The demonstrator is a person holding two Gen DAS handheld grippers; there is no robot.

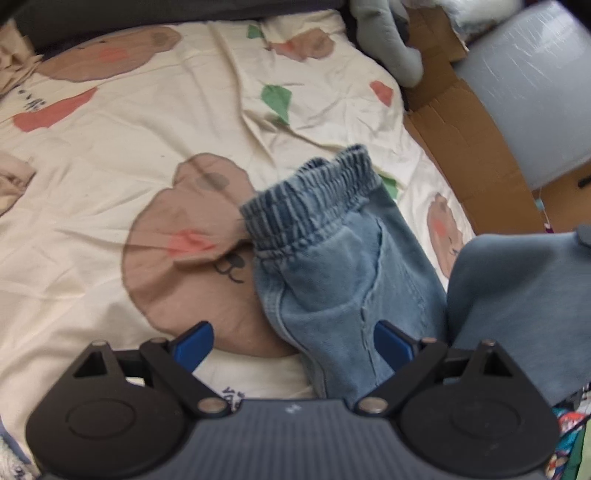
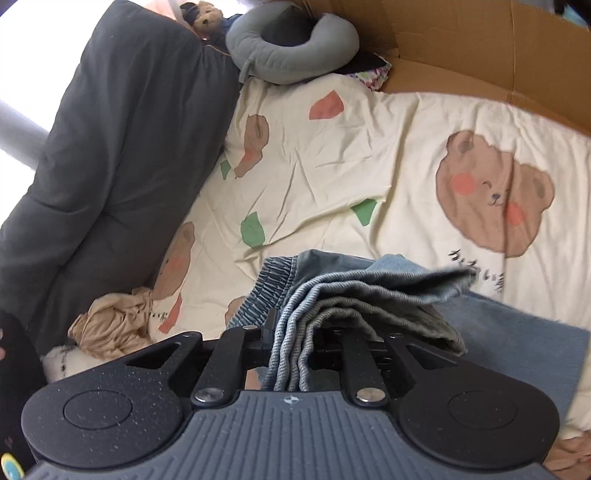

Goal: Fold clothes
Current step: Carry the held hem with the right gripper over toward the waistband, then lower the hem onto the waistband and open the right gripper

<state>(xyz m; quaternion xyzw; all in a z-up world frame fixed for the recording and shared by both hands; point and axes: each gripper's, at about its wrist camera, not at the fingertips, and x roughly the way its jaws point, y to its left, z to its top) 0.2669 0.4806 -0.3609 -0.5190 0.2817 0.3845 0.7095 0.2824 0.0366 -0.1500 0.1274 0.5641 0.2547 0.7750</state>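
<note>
As seen along the left wrist: jeans (image 1: 332,258) on the bed, on a cream sheet (image 1: 110,184) printed with brown bears. Elastic waistband toward the far side, legs running back toward the camera.

Left gripper (image 1: 293,345): hovers low over the near part of the jeans. Jaws spread wide, pinching nothing. One blue fingertip (image 1: 391,347) over the denim, the other over bare sheet just beside the hem side.

Right of the jeans, touching them: a second, plainer blue cloth (image 1: 517,295), flat on the bed.

Right gripper (image 2: 299,343): points steeply down at the bed. Jaws drawn close together, pinching several stacked layers of the jeans (image 2: 351,295). Pads hidden under the denim, so contact judged from the bunched folds between the black links. Folded edge sticks out to the right, clear of the sheet; waistband visible at left of the fold.

Around the bed, noted from the right wrist:
- dark grey cushion (image 2: 110,147) along the left edge
- grey neck pillow (image 2: 291,48) at the far end, small teddy bear (image 2: 207,14) beside it
- cardboard (image 2: 480,55) along the far right side
- crumpled tan garment (image 2: 110,328) near left, on the sheet, well apart from the jeans
</note>
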